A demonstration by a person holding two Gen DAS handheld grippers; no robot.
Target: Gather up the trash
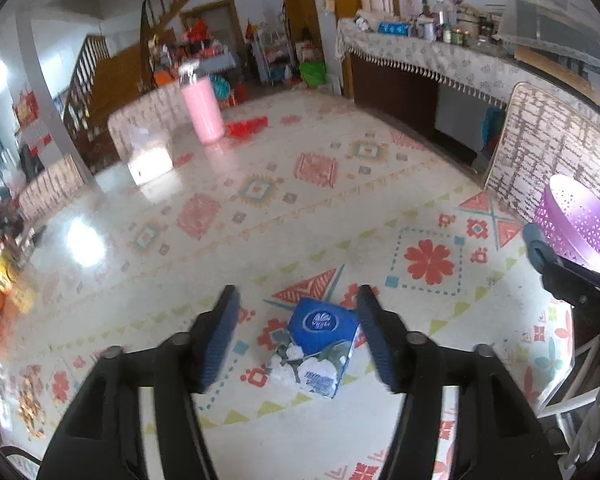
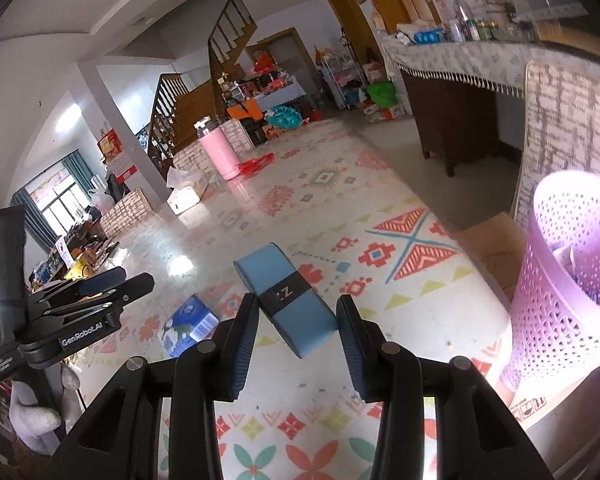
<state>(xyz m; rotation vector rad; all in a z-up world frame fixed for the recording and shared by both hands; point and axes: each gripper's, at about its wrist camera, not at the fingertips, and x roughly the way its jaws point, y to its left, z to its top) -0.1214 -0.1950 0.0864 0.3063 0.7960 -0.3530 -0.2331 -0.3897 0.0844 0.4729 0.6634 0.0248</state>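
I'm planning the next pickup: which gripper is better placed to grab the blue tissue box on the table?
Left. The left gripper is open with the blue tissue box between its fingers, untouched. The right gripper is shut on a light blue box, beside the purple basket.

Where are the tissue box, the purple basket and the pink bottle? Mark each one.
tissue box [image 1: 323, 322]: left wrist view, on its blue top face.
purple basket [image 2: 560, 280]: right wrist view, on its perforated side wall.
pink bottle [image 1: 203, 112]: left wrist view, on the middle of its body.
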